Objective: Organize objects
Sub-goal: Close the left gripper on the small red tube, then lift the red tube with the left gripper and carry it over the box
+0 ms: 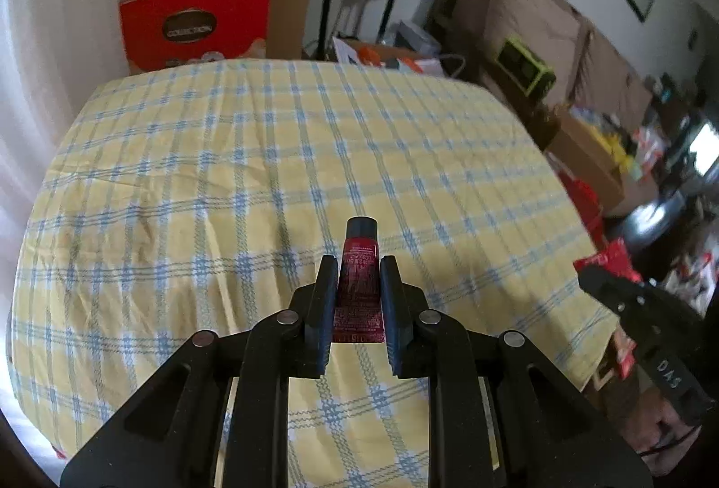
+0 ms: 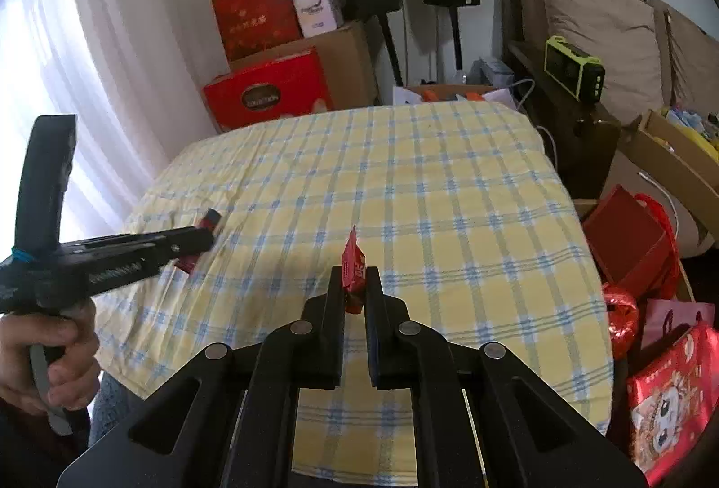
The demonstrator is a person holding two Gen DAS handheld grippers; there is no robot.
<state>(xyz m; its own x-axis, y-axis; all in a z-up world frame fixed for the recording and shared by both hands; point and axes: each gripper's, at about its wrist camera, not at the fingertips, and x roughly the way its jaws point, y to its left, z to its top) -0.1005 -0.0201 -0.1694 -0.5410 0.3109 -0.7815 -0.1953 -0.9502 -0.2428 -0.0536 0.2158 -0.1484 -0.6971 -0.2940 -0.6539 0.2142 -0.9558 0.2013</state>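
1. Red tube (image 1: 359, 286) sat between my left gripper (image 1: 359, 277) pads, dark cap pointing away, low over the checked tablecloth (image 1: 224, 173); jaws narrow and pinching its sides
2. Red sachet (image 2: 352, 263) stuck up from my right gripper (image 2: 355, 286), jaws nearly closed on its lower end, over the near middle of the table
3. Risk: tube was soft and held mid-body, a harder squeeze could make it bulge or slide forward out of the pads
4. Risk: sachet was held only by a thin edge, it could flop or slip if I swung
5. Risk: cloth was wrinkled, a low fingertip could snag and drag it
6. My two grippers were close, they could bump
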